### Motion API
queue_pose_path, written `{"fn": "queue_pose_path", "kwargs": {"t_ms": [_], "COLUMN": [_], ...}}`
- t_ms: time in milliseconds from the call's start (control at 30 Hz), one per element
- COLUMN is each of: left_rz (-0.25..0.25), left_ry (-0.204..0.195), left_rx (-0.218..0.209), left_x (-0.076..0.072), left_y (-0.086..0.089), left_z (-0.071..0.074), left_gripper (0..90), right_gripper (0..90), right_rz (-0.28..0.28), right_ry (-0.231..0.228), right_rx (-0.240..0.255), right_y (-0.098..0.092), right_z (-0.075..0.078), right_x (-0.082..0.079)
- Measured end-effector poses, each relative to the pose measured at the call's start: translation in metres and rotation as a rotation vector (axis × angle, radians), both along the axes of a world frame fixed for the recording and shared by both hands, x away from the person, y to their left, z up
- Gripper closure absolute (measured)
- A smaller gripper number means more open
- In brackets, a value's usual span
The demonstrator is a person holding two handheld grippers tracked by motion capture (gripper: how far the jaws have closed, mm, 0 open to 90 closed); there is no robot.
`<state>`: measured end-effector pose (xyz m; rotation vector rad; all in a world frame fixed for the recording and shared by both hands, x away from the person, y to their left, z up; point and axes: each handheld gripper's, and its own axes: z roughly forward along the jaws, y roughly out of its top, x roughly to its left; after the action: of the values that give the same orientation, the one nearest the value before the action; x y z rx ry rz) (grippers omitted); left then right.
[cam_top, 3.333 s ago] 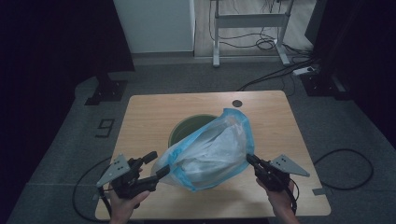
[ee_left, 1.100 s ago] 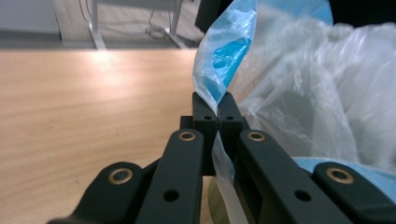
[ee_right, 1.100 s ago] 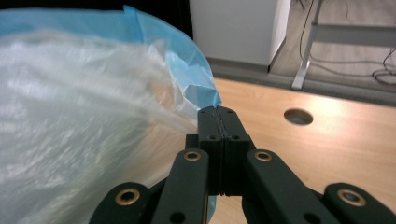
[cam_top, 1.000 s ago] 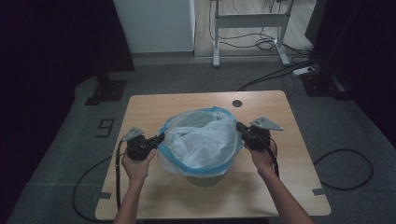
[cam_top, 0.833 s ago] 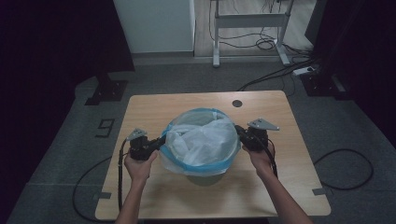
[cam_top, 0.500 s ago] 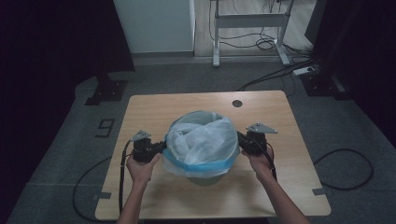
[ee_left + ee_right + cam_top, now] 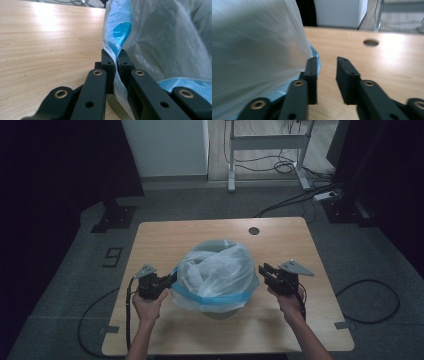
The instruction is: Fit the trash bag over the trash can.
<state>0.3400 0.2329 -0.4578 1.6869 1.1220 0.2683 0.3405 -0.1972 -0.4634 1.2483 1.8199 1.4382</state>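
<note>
A translucent blue-and-white plastic bag [image 7: 216,276] sat draped over a bin at the middle of the wooden tabletop [image 7: 280,240]. The left gripper view showed the left hand-held gripper [image 7: 114,65] clamped on the bag's edge. The right hand-held gripper [image 7: 326,68] had just been opening, jaws apart beside the bag, nothing between them; a second earlier it gripped the rim.
</note>
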Motion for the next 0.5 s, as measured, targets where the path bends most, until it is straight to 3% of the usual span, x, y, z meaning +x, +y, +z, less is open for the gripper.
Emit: {"fn": "queue_pose_path", "kwargs": {"t_ms": [200, 433, 500], "left_rz": [-0.004, -0.002, 0.002], "left_ry": [-0.043, -0.059, -0.068], "left_rx": [0.014, 0.007, 0.03], "left_x": [-0.006, -0.009, -0.01], "left_y": [-0.001, -0.002, -0.004], "left_z": [0.007, 0.014, 0.016], "left_gripper": [84.8, 84.7, 84.7], "right_gripper": [56.2, 47.5, 45.6], "right_rz": [0.059, 0.234, 0.278], "right_ry": [-0.082, -0.128, -0.134], "right_rx": [0.04, 0.062, 0.05], "right_y": [-0.008, 0.005, 0.014], "right_z": [0.025, 0.046, 0.049], "right_x": [-0.037, -0.075, -0.082]}}
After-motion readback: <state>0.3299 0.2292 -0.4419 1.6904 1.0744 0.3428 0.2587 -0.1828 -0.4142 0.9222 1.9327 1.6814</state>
